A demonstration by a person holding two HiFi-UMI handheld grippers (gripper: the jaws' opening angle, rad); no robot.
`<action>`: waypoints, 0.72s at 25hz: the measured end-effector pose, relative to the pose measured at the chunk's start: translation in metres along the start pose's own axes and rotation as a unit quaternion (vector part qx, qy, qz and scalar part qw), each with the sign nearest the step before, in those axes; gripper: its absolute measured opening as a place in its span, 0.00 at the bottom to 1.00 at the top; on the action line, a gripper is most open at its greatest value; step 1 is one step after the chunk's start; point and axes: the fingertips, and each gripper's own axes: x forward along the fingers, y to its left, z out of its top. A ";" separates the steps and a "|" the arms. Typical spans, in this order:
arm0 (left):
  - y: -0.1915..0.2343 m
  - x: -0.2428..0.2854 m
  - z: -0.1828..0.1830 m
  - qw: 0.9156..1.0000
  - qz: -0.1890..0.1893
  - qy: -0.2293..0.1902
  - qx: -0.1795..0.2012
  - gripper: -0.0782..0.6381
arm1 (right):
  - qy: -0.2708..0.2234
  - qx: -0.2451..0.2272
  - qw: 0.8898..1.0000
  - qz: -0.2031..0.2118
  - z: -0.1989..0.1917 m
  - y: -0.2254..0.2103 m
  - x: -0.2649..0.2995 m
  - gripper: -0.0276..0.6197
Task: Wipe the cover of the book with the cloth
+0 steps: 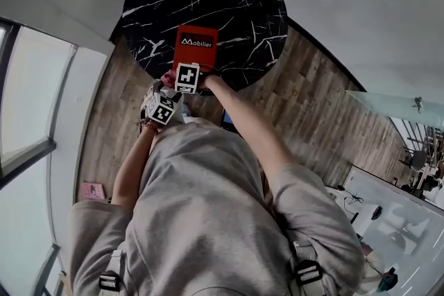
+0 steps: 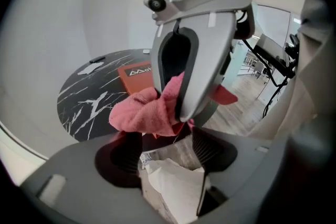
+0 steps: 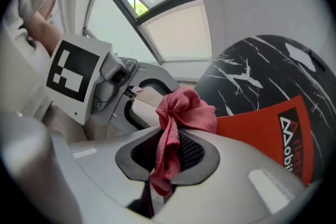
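The right hand-held gripper is clamped on the pink cloth, and the left hand-held gripper stands open and grips nothing. The red book lies at the near edge of the tabletop. The wiping seems not yet begun. Next, the cloth must come down on the cover.

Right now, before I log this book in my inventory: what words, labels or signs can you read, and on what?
"Mobilier": white print beside a triangle logo, on the red book's cover.
"Mobi": the same title, cut off in the right gripper view; the line above it is unreadable.
Marker cubes: black-and-white patterns, no words.
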 end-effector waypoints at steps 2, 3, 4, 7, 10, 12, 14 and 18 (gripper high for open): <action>-0.005 -0.016 -0.002 1.000 0.008 -0.014 -0.007 0.51 | -0.039 -0.006 0.999 -0.006 0.006 0.007 -0.014 0.15; -0.007 -0.026 -0.001 1.000 0.011 -0.024 -0.014 0.51 | -0.069 -0.002 0.998 -0.002 0.011 0.011 -0.027 0.15; -0.009 -0.039 0.001 0.999 0.015 -0.038 -0.020 0.51 | -0.104 0.002 0.995 0.003 0.017 0.016 -0.044 0.15; -0.008 -0.081 0.017 0.994 0.032 -0.093 -0.036 0.51 | -0.226 0.006 0.974 -0.016 0.038 0.029 -0.115 0.15; -0.016 -0.123 0.044 0.987 0.048 -0.151 -0.039 0.51 | -0.352 0.012 0.929 -0.110 0.039 0.046 -0.203 0.15; -0.012 -0.156 0.072 0.977 0.065 -0.200 -0.026 0.50 | -0.425 0.017 0.884 -0.193 0.035 0.061 -0.260 0.15; -0.009 -0.193 0.100 0.963 0.085 -0.254 -0.015 0.46 | -0.478 0.026 0.835 -0.270 0.025 0.083 -0.306 0.15; -0.025 -0.260 0.151 0.932 0.114 -0.345 0.017 0.32 | -0.528 0.065 0.750 -0.393 -0.013 0.140 -0.362 0.15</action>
